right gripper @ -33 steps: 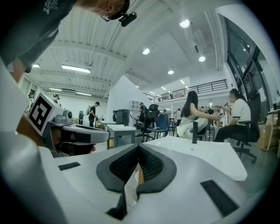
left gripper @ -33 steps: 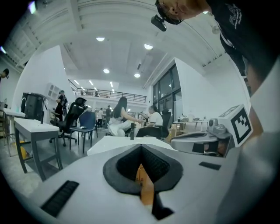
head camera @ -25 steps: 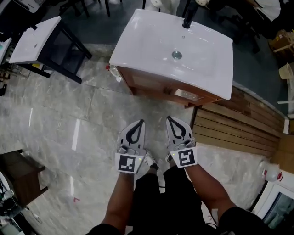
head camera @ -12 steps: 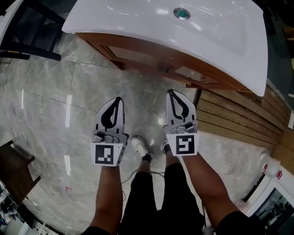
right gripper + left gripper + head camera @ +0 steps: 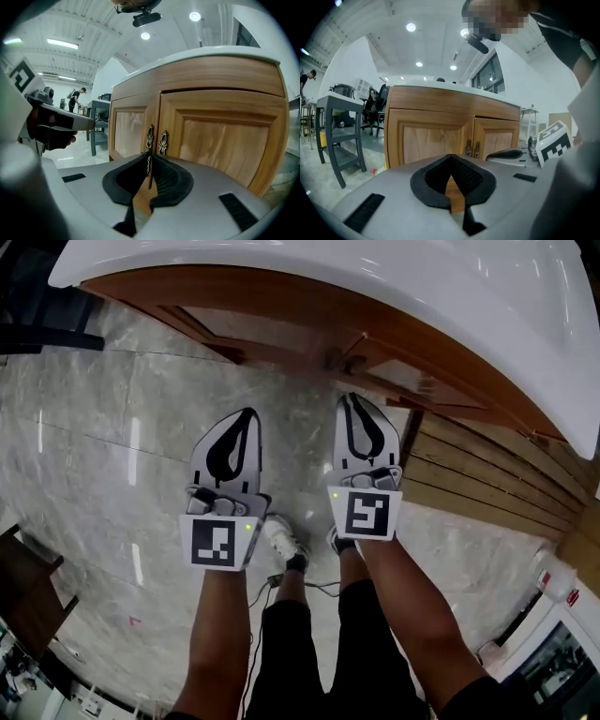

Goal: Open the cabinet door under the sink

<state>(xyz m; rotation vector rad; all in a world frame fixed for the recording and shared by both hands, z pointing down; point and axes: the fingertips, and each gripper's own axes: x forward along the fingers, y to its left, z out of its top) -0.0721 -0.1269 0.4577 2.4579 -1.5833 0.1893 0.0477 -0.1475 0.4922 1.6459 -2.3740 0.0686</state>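
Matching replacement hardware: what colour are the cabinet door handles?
Dark metal with brassy highlights, ornately scrolled; the handles show best in the right gripper view.

Sink top (image 5: 441, 287) is glossy white. The cabinet (image 5: 225, 136) under it is honey-brown wood with paler streaky grain on the door panels. Handles (image 5: 162, 140) are dark with ornate scrollwork. Floor (image 5: 84, 456) in front of cabinet is grey marbled tile. Right of cabinet, brown slatted boards (image 5: 487, 493). Left gripper (image 5: 247, 414) and right gripper (image 5: 352, 397) are light grey with black pads (image 5: 464, 176). Marker cubes (image 5: 217, 542) are white with black squares. Shoes (image 5: 281, 538) are white.
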